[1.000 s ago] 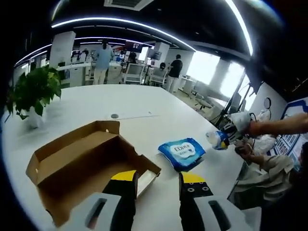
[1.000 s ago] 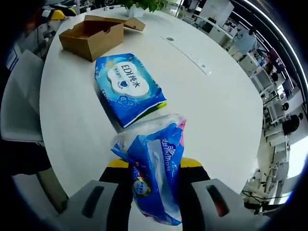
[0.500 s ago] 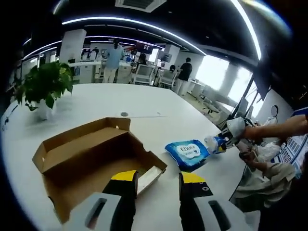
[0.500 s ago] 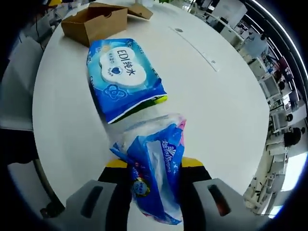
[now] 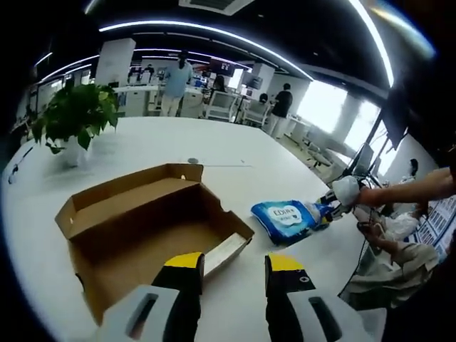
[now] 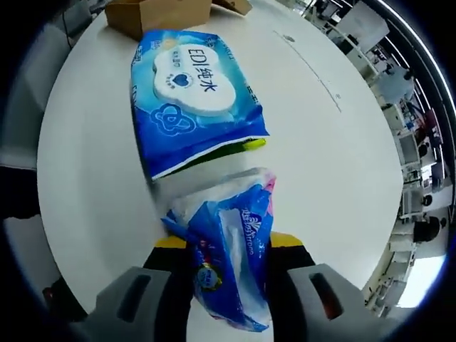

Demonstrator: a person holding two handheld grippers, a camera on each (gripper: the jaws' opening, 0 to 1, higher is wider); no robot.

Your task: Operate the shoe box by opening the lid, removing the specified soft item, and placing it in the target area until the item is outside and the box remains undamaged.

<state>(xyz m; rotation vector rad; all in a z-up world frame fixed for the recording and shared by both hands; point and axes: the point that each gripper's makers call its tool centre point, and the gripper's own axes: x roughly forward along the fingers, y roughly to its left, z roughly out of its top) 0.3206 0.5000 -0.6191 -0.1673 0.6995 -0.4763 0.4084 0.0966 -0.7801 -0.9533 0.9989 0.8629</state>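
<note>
Potted plant (image 5: 71, 125): far left on the white table (image 5: 142, 142).
Cardboard box (image 5: 142, 228): lid open, near left, just beyond the left gripper (image 5: 231, 267), whose jaws stand apart and hold nothing.
Wipes pack (image 5: 288, 219): blue, flat on the table, right of the box.
Tissue pack (image 6: 231, 263): soft, blue, clamped between the right gripper's (image 6: 228, 246) jaws, its far end just beside the wipes pack.
</note>
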